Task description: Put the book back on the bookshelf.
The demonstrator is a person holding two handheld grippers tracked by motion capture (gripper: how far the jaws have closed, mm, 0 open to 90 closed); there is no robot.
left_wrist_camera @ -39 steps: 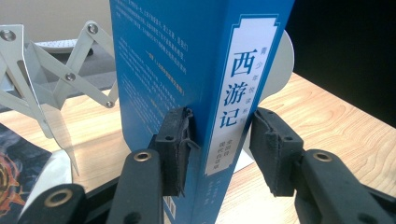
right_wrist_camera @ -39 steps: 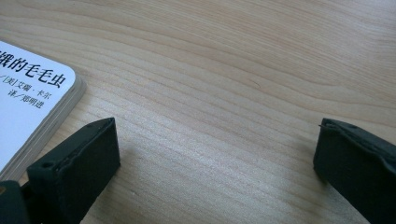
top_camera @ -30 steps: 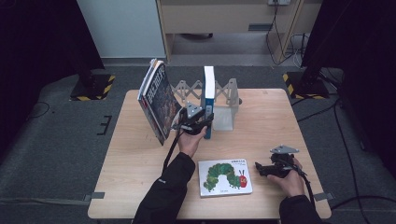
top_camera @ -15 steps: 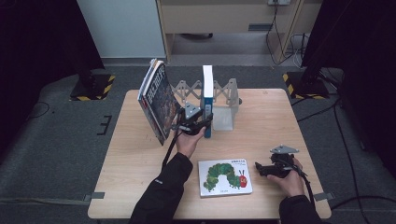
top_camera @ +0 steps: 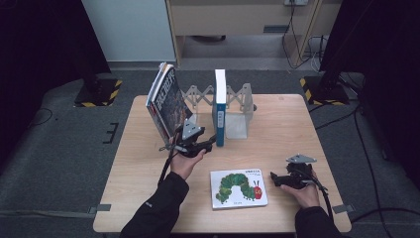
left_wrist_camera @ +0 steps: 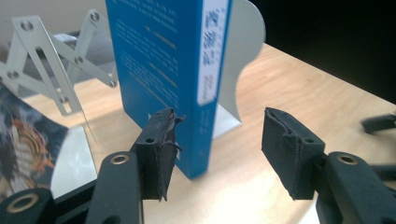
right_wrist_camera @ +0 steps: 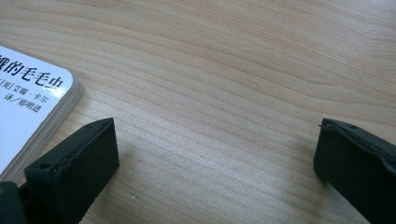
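A blue book (top_camera: 219, 113) stands upright in a white expanding book rack (top_camera: 238, 125) at the back of the table. My left gripper (top_camera: 210, 142) sits just in front of its near edge, pointing at it. In the left gripper view the blue book (left_wrist_camera: 163, 70) rises just beyond the pads; my left gripper (left_wrist_camera: 217, 154) has just been opening, and no pad presses on the book. A caterpillar picture book (top_camera: 239, 188) lies flat at the front. My right gripper (top_camera: 275, 179) rests to its right, and stands open (right_wrist_camera: 215, 158) over bare wood beside the picture book's corner (right_wrist_camera: 28, 93).
A dark-covered book (top_camera: 166, 101) leans upright at the rack's left end, close behind my left hand. The rack's scissor lattice (left_wrist_camera: 46, 60) and white end plate (left_wrist_camera: 243, 56) flank the blue book. The wooden table (top_camera: 297, 124) has bare surface at right.
My left gripper has let go of the blue book and drawn back toward the person, its jaws spreading. The book stays upright in the rack. The right gripper has kept still.
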